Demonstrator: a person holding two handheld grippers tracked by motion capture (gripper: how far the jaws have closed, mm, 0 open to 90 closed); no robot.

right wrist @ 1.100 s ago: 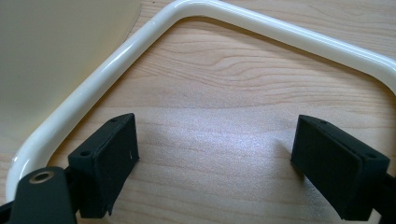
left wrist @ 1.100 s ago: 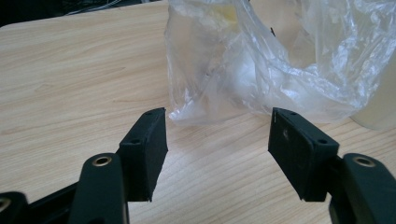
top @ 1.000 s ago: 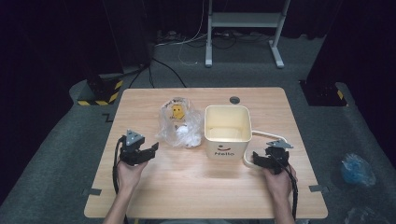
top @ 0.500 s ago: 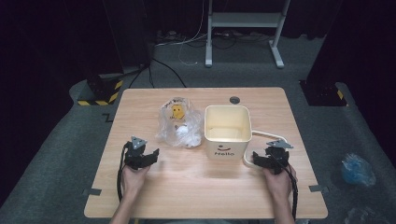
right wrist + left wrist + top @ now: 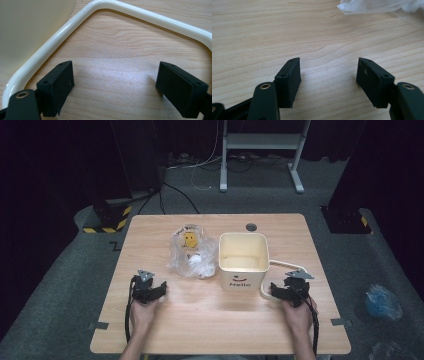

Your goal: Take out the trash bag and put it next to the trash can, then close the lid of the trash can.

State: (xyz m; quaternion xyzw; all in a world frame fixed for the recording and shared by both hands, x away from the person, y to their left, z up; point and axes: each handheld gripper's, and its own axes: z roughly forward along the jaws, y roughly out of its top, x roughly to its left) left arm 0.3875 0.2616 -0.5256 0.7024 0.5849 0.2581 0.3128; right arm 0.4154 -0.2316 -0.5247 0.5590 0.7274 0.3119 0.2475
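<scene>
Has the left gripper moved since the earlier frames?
Yes. The left gripper has dropped toward the table's near edge, farther from the plastic bag, which lies where it was.

The cream bin (image 5: 243, 260) is showing the word "Hello" in dark letters on its near face, under a small smile mark. At its ten o'clock, the clear plastic bag (image 5: 192, 252) is carrying a yellow printed label whose lettering is too small to read.
</scene>
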